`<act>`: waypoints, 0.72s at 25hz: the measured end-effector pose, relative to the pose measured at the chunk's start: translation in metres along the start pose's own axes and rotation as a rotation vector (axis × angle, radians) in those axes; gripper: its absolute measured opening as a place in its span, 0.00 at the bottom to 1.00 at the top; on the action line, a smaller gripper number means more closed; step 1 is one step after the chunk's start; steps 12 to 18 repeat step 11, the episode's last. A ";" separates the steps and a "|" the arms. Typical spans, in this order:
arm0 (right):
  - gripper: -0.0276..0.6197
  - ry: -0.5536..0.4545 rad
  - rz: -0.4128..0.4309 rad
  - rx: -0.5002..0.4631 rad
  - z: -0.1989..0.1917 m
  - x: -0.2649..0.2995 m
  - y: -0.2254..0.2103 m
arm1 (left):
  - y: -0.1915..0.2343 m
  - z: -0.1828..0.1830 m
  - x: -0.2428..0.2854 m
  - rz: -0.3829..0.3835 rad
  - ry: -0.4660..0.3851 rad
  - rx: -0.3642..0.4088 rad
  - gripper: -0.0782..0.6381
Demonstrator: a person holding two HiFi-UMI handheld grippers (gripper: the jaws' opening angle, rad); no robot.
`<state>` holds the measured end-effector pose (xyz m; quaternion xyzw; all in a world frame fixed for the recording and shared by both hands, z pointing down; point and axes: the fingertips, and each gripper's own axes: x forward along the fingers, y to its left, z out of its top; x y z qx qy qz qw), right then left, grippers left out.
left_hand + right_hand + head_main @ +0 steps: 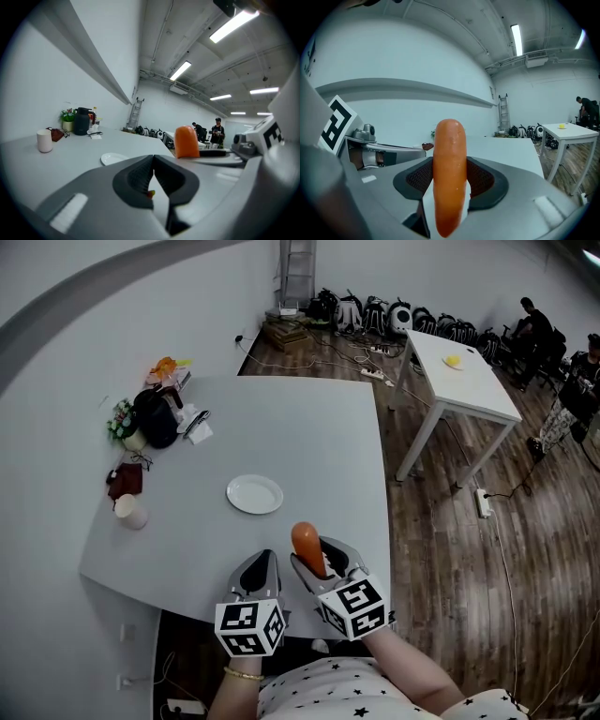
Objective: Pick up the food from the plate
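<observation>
An orange sausage (307, 548) stands upright in my right gripper (317, 563), whose jaws are shut on it above the table's near edge. In the right gripper view the sausage (449, 176) fills the gap between the dark pads (480, 180). My left gripper (262, 570) sits just left of it, jaws closed with nothing between them (152, 180). The white plate (254, 494) lies bare on the grey table (309, 437), a little beyond both grippers. From the left gripper view the plate (113, 158) is small and the sausage (186, 141) shows at the right.
A white cup (130, 512), a dark pouch (125, 480), a black kettle (157, 418), a plant (122, 418) and papers (195, 423) crowd the table's left side. A white side table (459, 376) stands at the right over cables on the wood floor. People are at the far right.
</observation>
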<state>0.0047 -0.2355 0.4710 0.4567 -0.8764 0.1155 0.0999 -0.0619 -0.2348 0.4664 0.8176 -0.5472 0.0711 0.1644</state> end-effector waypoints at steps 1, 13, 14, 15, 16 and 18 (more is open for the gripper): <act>0.38 -0.002 0.000 -0.001 0.000 -0.001 0.000 | -0.002 0.000 0.000 -0.001 0.000 0.000 0.12; 0.38 -0.020 0.001 -0.008 0.005 -0.008 -0.005 | -0.010 0.003 0.001 0.003 -0.008 0.002 0.12; 0.38 -0.020 0.001 -0.008 0.005 -0.008 -0.005 | -0.010 0.003 0.001 0.003 -0.008 0.002 0.12; 0.38 -0.020 0.001 -0.008 0.005 -0.008 -0.005 | -0.010 0.003 0.001 0.003 -0.008 0.002 0.12; 0.38 -0.020 0.001 -0.008 0.005 -0.008 -0.005 | -0.010 0.003 0.001 0.003 -0.008 0.002 0.12; 0.38 -0.020 0.001 -0.008 0.005 -0.008 -0.005 | -0.010 0.003 0.001 0.003 -0.008 0.002 0.12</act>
